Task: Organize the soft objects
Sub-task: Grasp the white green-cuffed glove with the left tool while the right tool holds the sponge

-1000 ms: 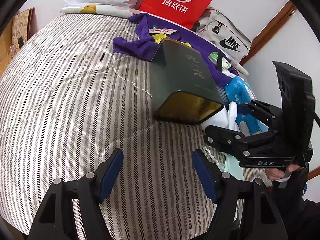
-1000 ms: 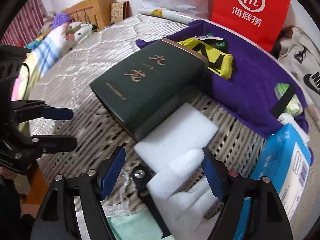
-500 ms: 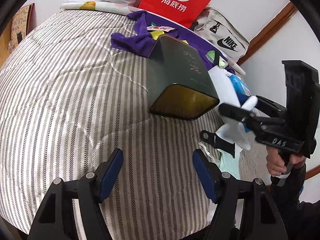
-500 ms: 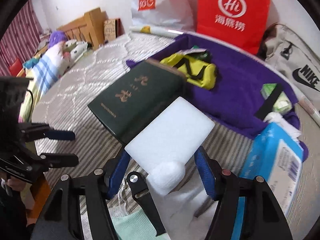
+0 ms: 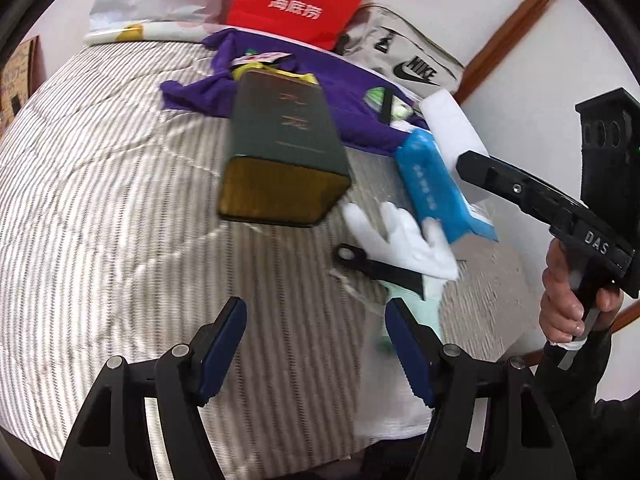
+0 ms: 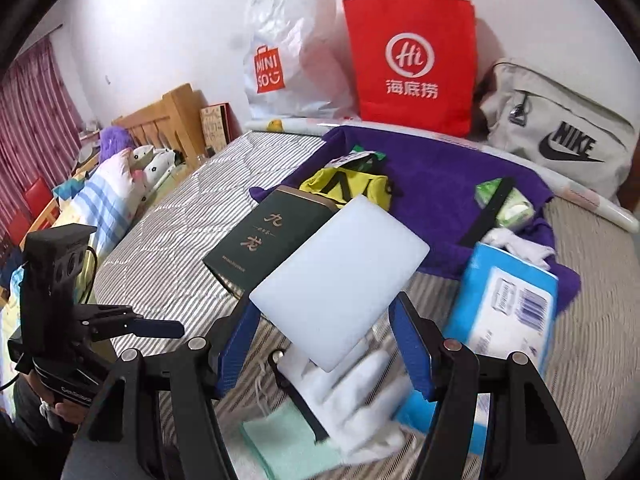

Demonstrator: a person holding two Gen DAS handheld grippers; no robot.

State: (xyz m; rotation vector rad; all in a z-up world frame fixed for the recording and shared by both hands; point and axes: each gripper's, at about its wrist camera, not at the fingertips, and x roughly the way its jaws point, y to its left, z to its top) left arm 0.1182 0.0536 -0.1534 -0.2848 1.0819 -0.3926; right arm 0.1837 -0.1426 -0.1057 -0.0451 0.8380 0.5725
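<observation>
My right gripper is shut on a white foam pad and holds it above the striped bed; the pad also shows in the left wrist view. Below it lie a white glove, a pale green cloth and a black strap. My left gripper is open and empty above the bed, near the glove and the cloth. A purple towel lies further back with a yellow pouch on it.
A dark green box lies mid-bed. A blue tissue pack lies at the right. A red paper bag, a white Miniso bag and a grey Nike bag stand against the wall. Pillows lie by the wooden headboard.
My right gripper has closed on the white foam pad and lifted it off the bed, away from the glove. The left gripper has stayed open and shifted slightly.
</observation>
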